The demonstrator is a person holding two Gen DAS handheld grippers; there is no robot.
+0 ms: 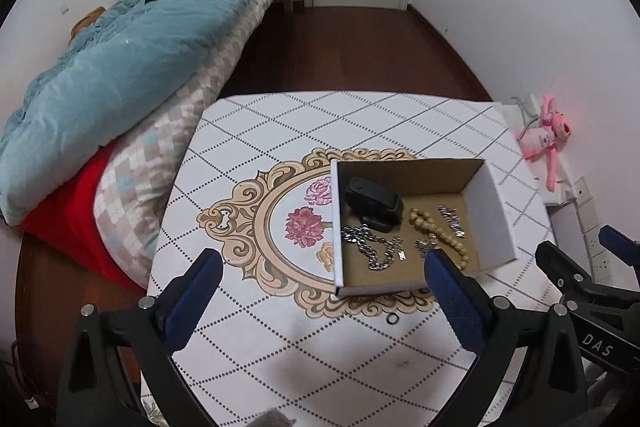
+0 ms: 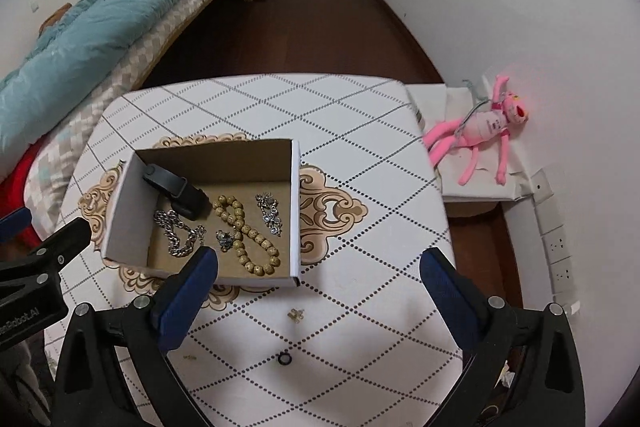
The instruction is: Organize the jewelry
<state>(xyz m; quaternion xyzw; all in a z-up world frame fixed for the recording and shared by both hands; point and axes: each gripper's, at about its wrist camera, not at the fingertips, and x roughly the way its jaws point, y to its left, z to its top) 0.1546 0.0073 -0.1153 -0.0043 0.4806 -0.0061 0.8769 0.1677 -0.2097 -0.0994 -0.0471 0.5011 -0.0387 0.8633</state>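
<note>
Black ring (image 2: 283, 359) lies loose on the tabletop (image 2: 360, 347); the wide-open, empty right hand-held gripper (image 2: 320, 267) should descend squarely, pinching gently.

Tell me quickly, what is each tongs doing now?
Left tongs: open, holding nothing.
Right tongs: open, holding nothing.

Open white cardboard box (image 2: 296, 211) holding silver chain (image 2: 180, 233), tan beads (image 2: 244, 235); black ring (image 2: 283, 359), perhaps an earring (image 2: 296, 315), lying nearer.
</note>
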